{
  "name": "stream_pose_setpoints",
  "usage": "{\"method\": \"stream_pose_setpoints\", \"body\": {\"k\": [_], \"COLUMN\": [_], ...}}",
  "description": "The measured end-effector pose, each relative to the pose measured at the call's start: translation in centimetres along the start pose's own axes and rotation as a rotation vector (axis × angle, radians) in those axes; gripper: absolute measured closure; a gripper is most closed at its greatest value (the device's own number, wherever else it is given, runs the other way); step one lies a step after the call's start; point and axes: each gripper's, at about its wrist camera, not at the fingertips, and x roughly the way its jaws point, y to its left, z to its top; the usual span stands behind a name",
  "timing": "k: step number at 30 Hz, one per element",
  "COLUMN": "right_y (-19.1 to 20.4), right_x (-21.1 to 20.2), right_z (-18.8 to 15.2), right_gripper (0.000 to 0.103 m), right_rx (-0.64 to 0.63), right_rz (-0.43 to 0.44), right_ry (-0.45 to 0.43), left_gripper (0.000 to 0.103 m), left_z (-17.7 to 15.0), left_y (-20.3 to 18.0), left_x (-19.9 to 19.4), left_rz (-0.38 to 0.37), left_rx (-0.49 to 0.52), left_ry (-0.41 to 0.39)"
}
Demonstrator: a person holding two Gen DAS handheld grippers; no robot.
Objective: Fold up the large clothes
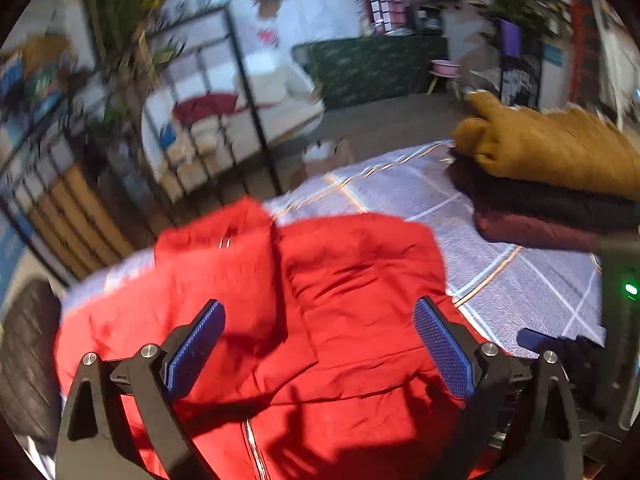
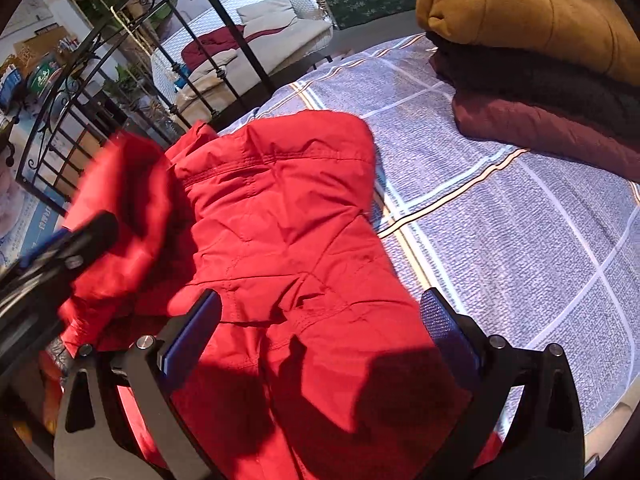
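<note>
Left wrist view: the left gripper (image 1: 320, 340) gapes wide, empty, over the red jacket (image 1: 320, 280) at centre. Right wrist view — the right gripper (image 2: 320, 332) likewise spread, holding nothing; folded clothes (image 2: 540, 60) stacked upper right on the checked bedspread (image 2: 520, 240).

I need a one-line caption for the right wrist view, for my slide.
Open right gripper above a crumpled red jacket on a checked grey-blue bedsheet, beside a stack of folded mustard, dark and maroon garments.
</note>
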Motion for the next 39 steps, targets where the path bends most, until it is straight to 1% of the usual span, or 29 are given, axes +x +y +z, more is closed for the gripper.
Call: {"method": "stream_pose_setpoints", "body": {"k": [1, 2, 3, 4, 6, 8, 11, 13, 14, 16, 19, 21, 23, 25, 27, 28, 29, 31, 33, 36, 37, 38, 39], "right_y": [-0.5, -0.9, -1.2, -1.4, -1.2, 0.1, 3.1, 5.2, 6.4, 8.2, 11.0, 12.7, 14.5, 15.5, 16.2, 16.5, 16.6, 16.7, 16.3, 15.3, 14.8, 14.4, 14.1], "right_x": [-0.2, -0.4, -0.5, -0.7, -1.0, -1.1, -0.1, 0.7, 1.2, 2.0, 3.5, 4.5, 5.9, 7.2, 8.6, 8.8, 8.3, 6.9, 5.1, 3.2, 3.2, 3.7, 4.4], "right_z": [0.2, 0.3, 0.4, 0.5, 0.6, 0.6, 0.2, 0.0, 0.1, 0.4, 1.8, 2.6, 3.6, 4.3, 4.7, 4.7, 4.8, 5.1, 5.1, 5.5, 5.6, 5.7, 5.7], "right_gripper": [0.004, 0.004, 0.004, 0.004, 0.004, 0.004, 0.004, 0.004, 0.005, 0.005, 0.006, 0.014, 0.031, 0.035, 0.053, 0.076, 0.094, 0.098, 0.099, 0.1, 0.1, 0.1, 0.099], "right_rx": [0.013, 0.025, 0.035, 0.04, 0.022, -0.024, -0.114, -0.158, -0.181, -0.201, -0.21, -0.224, -0.228, -0.209, -0.188, -0.186, -0.19, -0.207, -0.223, -0.217, -0.216, -0.217, -0.213], "right_rz": [-0.006, -0.01, -0.01, -0.006, 0.02, 0.048, 0.078, 0.097, 0.11, 0.138, 0.193, 0.221, 0.232, 0.245, 0.274, 0.296, 0.307, 0.294, 0.269, 0.172, 0.128, 0.102, 0.098], "right_ry": [-0.005, -0.007, -0.008, -0.009, -0.013, -0.018, 0.002, 0.013, 0.009, 0.012, 0.02, 0.025, 0.03, 0.049, 0.099, 0.107, 0.09, 0.022, -0.042, -0.12, -0.131, -0.115, -0.086], "left_gripper": [0.009, 0.009, 0.008, 0.007, 0.007, 0.007, 0.007, 0.007, 0.007, 0.007, 0.007, 0.007, 0.007, 0.007, 0.007, 0.007, 0.007, 0.007, 0.007, 0.007, 0.007, 0.007, 0.007], "left_z": [0.3, 0.3, 0.3, 0.2, -0.5, -1.5, -4.1, -6.4, -7.5, -9.8, -12.8, -14.4, -15.4, -15.7, -15.8, -15.9, -15.8, -15.5, -15.0, -14.3, -14.0, -13.6, -13.4], "left_y": [-1.1, -1.6, -1.7, -1.5, -0.6, 1.3, 6.5, 10.9, 12.9, 16.6, 21.5, 23.7, 25.3, 26.1, 26.3, 26.5, 26.5, 26.4, 26.5, 26.3, 26.1, 25.9, 25.7], "left_x": [-0.7, -1.2, -1.6, -1.8, -1.5, -0.8, -0.6, -1.2, -1.7, -2.4, -3.2, -3.5, -3.9, -4.1, -4.2, -4.4, -4.3, -3.7, -3.1, -2.2, -1.7, -1.2, -0.7], "left_rz": [-0.003, -0.025, -0.061, -0.079, -0.077, -0.08, -0.061, -0.028, 0.011, 0.092, 0.169, 0.199, 0.217, 0.216, 0.219, 0.223, 0.224, 0.217, 0.213, 0.202, 0.199, 0.203, 0.205], "left_rx": [0.027, 0.03, 0.021, 0.006, -0.033, -0.097, -0.246, -0.349, -0.388, -0.455, -0.556, -0.61, -0.643, -0.654, -0.642, -0.634, -0.624, -0.613, -0.605, -0.586, -0.57, -0.551, -0.537], "left_ry": [-0.021, -0.033, -0.04, -0.036, -0.019, 0.003, 0.056, 0.057, 0.049, 0.059, 0.089, 0.1, 0.113, 0.115, 0.107, 0.104, 0.103, 0.106, 0.106, 0.097, 0.098, 0.11, 0.119]}}
